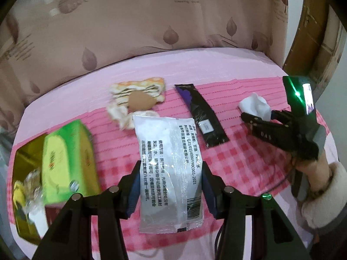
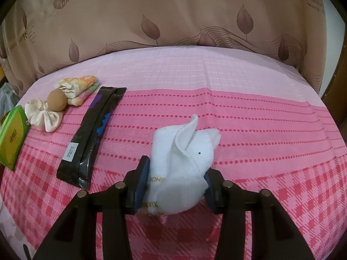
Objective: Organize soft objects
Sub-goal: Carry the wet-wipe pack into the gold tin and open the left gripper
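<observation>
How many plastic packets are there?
2. A clear packet sits between the fingers of the left claw; a black packet lies on the pink cloth. More may hide out of view.

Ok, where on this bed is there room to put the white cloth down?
Free: the pink cover right of the black packet, out to the curtain. Crowded: the left, where the ball, folded towel, cream scrunchie and green box cluster.
</observation>
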Tool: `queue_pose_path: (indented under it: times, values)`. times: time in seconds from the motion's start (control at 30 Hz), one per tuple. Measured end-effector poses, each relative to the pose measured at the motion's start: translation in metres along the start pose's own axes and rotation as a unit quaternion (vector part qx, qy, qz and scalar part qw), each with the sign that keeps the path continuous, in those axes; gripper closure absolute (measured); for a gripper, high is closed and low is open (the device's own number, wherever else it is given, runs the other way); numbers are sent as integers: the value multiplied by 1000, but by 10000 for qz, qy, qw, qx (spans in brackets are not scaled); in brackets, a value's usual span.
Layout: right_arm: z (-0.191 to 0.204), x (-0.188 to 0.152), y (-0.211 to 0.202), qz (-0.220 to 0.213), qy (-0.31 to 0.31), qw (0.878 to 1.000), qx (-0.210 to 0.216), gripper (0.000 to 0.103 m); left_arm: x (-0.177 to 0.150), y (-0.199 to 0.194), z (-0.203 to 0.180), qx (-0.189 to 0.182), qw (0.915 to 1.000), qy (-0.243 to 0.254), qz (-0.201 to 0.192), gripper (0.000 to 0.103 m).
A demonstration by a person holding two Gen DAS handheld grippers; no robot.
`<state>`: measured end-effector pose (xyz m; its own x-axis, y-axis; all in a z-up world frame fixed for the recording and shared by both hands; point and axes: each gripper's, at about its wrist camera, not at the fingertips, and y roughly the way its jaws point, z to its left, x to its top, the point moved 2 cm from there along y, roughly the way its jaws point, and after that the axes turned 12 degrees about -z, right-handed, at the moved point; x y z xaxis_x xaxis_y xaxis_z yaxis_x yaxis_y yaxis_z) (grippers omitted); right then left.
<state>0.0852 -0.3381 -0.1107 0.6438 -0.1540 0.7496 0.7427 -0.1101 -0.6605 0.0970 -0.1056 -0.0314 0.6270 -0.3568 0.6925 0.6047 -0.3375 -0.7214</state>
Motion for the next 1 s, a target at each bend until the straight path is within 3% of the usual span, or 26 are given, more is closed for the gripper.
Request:
queue_pose_path:
  times: [0.33, 0.5, 1.0]
  values:
    - [1, 0, 0, 12, -86, 9999, -71, 60, -60, -39, 23, 42, 9993, -277, 228, 52]
    - [3, -1, 1, 15, -169, 9998, -135, 60, -81, -62, 45, 238, 9985, -450, 185, 52]
    - [3, -2, 0, 8, -193, 9997, -165, 60, -102, -115, 149, 1273, 9877, -907, -27, 52]
